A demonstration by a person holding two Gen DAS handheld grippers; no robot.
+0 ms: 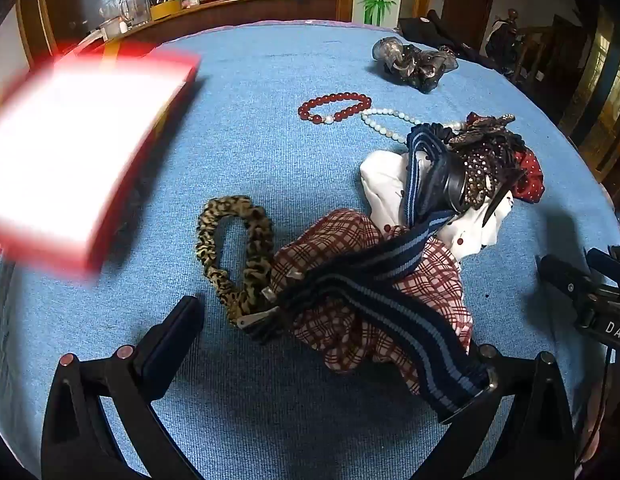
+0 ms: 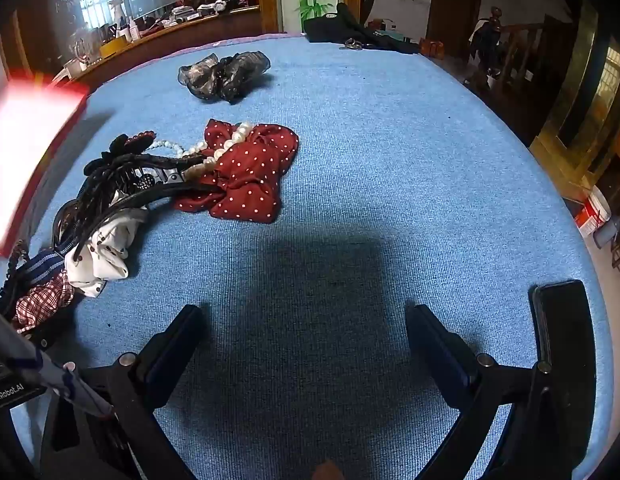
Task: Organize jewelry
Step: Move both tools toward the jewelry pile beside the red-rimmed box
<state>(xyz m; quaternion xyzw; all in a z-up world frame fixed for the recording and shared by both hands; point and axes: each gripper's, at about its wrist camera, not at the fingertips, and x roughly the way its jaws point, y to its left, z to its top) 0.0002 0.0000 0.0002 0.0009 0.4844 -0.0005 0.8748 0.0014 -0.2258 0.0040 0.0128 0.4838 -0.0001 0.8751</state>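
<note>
A heap of hair accessories lies on the blue cloth: a navy striped bow [image 1: 373, 280], a red plaid scrunchie [image 1: 341, 320], a leopard scrunchie [image 1: 234, 248], a white dotted scrunchie [image 1: 389, 184], a black claw clip [image 2: 142, 184] and a red dotted scrunchie [image 2: 250, 172]. A red bead bracelet [image 1: 333, 106] and a pale pearl strand [image 1: 385, 122] lie behind the heap. My left gripper [image 1: 333, 344] is open, its right finger touching the striped bow. My right gripper [image 2: 306, 336] is open and empty over bare cloth. A red box with a white inside [image 1: 82, 148] stands at the left.
A grey-black organza scrunchie [image 2: 226, 72] lies far back. A dark garment [image 2: 349, 28] and scissors [image 2: 353, 44] lie at the table's far edge. A cluttered wooden counter [image 1: 230, 4] runs behind the table. The table's right edge drops to the floor.
</note>
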